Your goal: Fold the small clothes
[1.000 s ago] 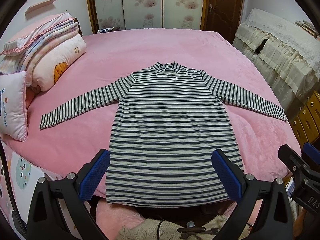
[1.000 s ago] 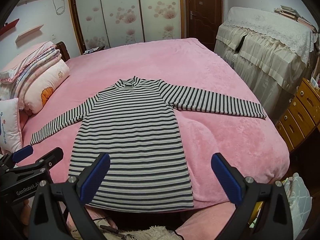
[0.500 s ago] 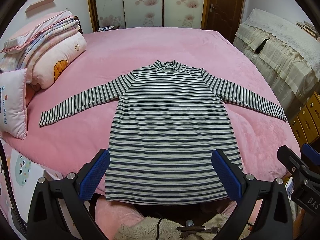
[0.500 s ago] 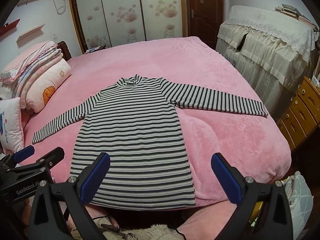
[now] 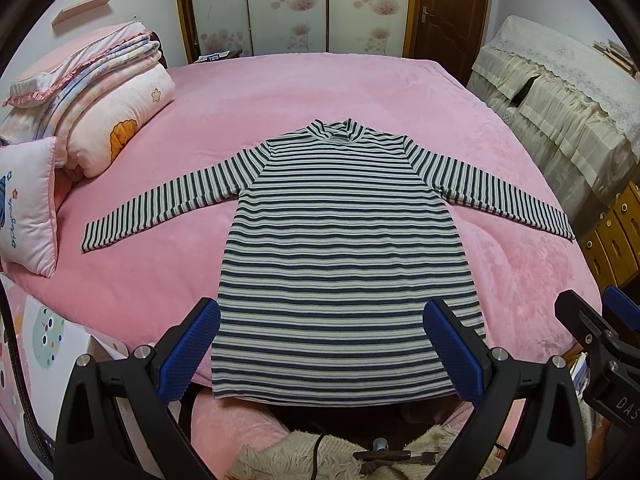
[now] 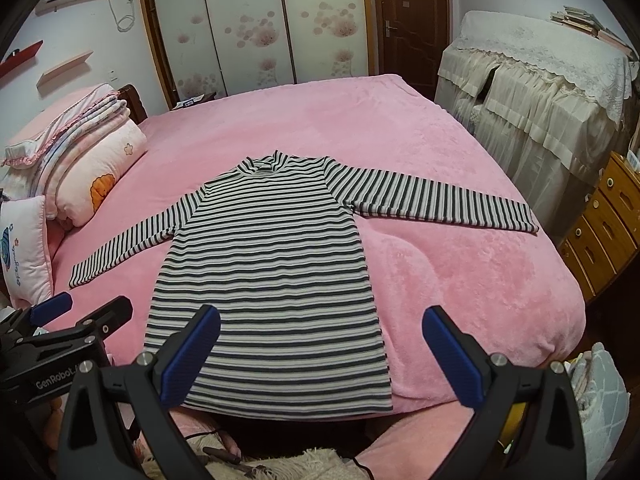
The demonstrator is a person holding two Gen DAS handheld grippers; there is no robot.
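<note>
Pink bed fills centre of frame. Striped top spread flat on it, centre, both sleeves out to sides, collar toward upper frame, hem at near bed edge. Folded quilts and pillow at left edge. Left gripper low in frame, just over hem, jaws wide apart, holding nothing. Right gripper likewise wide apart, empty, over hem's right corner; contact with cloth not discernible.
</note>
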